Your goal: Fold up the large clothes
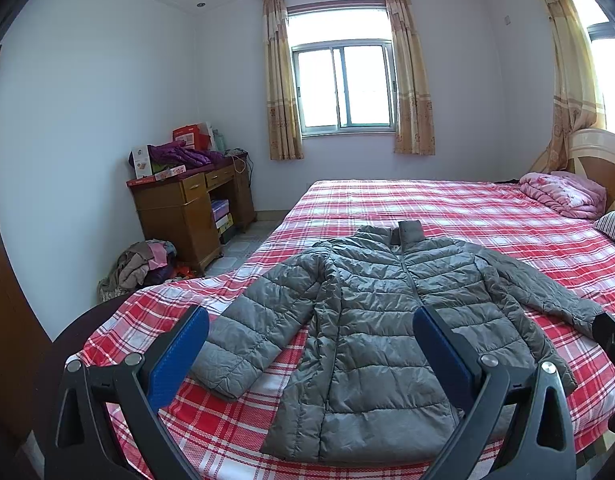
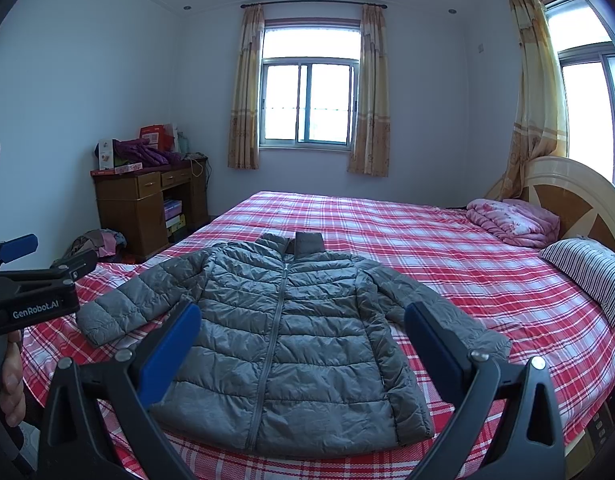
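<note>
Right wrist view alone shows left tongs (image 2: 17,246) beside jacket (image 2: 283,332)

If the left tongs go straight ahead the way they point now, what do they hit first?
Probably the grey jacket lying flat on the bed: the open left tongs frame its left sleeve and front. Depth is unclear; a level path might pass over it.

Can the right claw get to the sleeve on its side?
Probably yes. The right claw is open and hangs above the jacket, and that sleeve lies flat on the bed with nothing on top of it.
</note>
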`<state>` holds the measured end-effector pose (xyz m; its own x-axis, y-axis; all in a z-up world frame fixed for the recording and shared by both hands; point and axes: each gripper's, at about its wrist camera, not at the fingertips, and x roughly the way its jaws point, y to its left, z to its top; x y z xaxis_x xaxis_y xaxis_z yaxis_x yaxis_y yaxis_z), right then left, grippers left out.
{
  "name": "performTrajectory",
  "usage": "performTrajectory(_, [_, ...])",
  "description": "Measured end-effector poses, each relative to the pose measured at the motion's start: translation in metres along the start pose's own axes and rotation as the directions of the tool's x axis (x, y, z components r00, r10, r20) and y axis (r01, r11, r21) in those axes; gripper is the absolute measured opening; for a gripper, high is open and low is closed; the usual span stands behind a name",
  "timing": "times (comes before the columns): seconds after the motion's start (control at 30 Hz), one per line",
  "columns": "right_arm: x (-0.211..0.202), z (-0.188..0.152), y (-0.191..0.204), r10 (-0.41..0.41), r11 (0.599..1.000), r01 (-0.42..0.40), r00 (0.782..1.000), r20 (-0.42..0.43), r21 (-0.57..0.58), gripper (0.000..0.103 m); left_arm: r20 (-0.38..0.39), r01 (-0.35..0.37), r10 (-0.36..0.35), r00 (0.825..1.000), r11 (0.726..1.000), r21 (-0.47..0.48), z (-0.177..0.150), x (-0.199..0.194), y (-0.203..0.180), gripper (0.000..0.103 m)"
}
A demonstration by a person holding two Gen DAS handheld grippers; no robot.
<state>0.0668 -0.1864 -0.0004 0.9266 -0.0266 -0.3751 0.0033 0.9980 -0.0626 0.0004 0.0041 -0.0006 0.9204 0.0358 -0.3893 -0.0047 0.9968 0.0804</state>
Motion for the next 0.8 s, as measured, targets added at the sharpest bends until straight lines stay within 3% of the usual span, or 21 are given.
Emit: performTrajectory(0.8, [0.0017,-0.0016,0.0001,0.001,1.000,-0.001,1.000,-0.007,0.002,0.103,0.001,-0.002,0.002,1.000,1.000,-0.001,-0.0012,0.0008,0.0010,0.102])
